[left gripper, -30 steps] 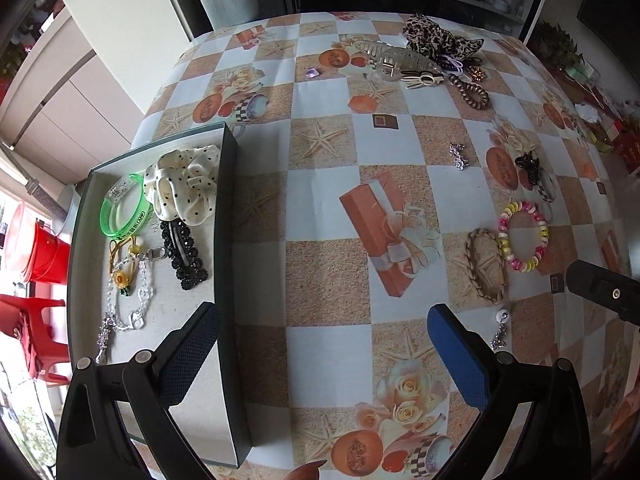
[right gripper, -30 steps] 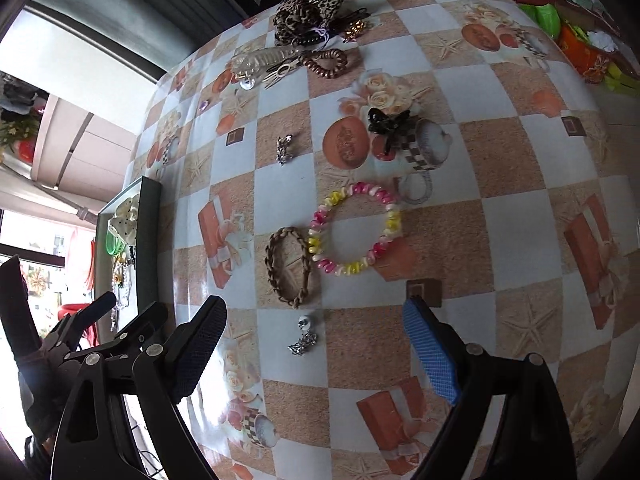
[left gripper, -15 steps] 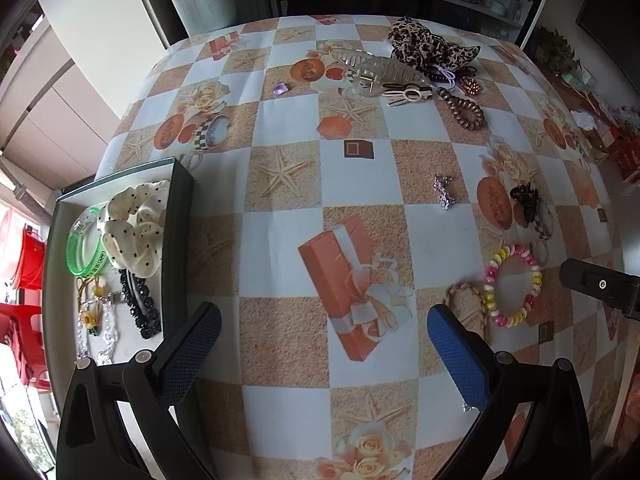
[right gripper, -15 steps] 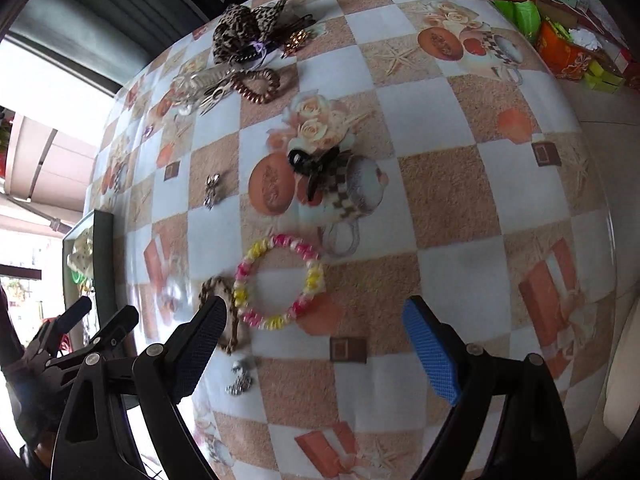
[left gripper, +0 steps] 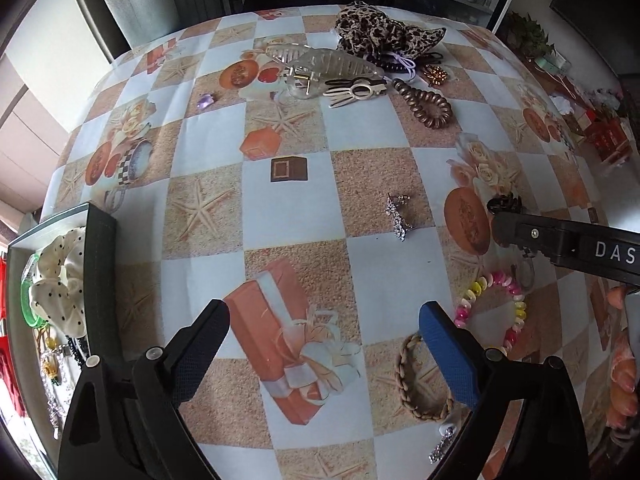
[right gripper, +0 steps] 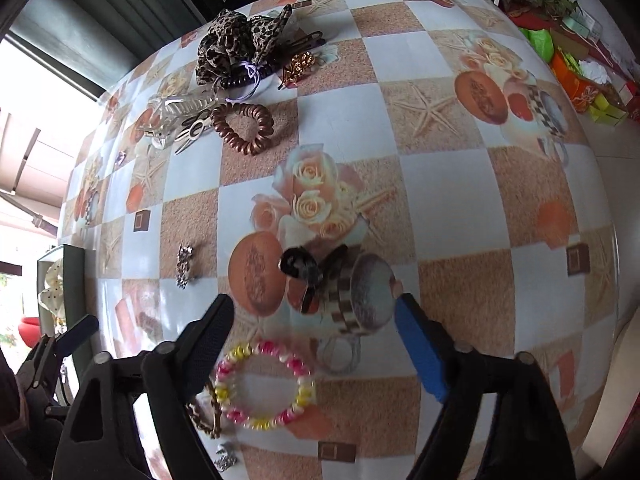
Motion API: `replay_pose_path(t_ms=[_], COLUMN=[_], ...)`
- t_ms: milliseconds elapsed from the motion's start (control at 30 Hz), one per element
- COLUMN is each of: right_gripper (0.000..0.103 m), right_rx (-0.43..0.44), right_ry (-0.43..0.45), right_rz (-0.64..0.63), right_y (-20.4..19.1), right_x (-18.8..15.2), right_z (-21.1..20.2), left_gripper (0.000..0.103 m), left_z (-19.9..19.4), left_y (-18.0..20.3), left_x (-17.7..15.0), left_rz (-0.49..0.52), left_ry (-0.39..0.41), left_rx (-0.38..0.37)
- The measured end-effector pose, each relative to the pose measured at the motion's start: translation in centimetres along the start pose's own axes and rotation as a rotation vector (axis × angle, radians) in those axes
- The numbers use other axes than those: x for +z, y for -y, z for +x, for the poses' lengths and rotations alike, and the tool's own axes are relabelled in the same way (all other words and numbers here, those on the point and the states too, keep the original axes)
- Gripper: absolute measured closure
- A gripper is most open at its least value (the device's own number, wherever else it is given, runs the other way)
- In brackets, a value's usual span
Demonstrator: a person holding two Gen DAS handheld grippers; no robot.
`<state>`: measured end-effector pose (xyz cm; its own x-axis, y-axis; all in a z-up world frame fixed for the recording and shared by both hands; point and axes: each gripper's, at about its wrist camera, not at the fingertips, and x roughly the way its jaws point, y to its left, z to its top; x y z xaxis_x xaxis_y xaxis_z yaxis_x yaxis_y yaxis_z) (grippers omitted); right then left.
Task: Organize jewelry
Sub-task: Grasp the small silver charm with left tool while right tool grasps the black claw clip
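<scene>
Black hair claw [right gripper: 310, 276] lies below the right gripper [right gripper: 312, 340], jaws spread, just narrowing; left gripper [left gripper: 324, 344] jaws spread.

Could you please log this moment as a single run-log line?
left hand-held gripper: open, empty | right hand-held gripper: open, jaws just closing, empty, above black hair claw | tray: partly filled

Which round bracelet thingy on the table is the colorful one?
The beaded bracelet with pink, yellow and white beads. The braided one touching it is plain tan, and the coiled hair tie far back is brown.
</scene>
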<state>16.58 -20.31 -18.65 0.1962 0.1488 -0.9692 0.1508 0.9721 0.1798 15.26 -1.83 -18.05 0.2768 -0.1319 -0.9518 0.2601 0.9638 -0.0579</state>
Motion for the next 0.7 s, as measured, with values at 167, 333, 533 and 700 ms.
replay_pose_path(t_ms=[167,333,533,700], right_gripper=[0.034,0.045,0.060,0.063], right_rx=[-0.046,-0.089,-0.104,-0.096], right_ry=[0.011,0.033,0.056,0.063], right_rz=[-0.052,-0.099,-0.104,-0.108], right_y=[-0.5,-0.7,0.0,0.4], right_x=[0.4,0.7,1.0,1.0], right_z=[0.6,0.7,0.6,0.5], left_gripper=[0.012,0.012,0.022,0.042], left_z=[1.3,2.3,3.0,2.8], left_y=[1.0,1.9,3.1,4.1], left_x=[0.9,1.9,3.1,3.7], left_rz=[0.029,0.035,0.051,0.071], left_ry=[-0.004,-0.001,0.011,0.027], left_rx=[0.004,-0.001,0.007,0.000])
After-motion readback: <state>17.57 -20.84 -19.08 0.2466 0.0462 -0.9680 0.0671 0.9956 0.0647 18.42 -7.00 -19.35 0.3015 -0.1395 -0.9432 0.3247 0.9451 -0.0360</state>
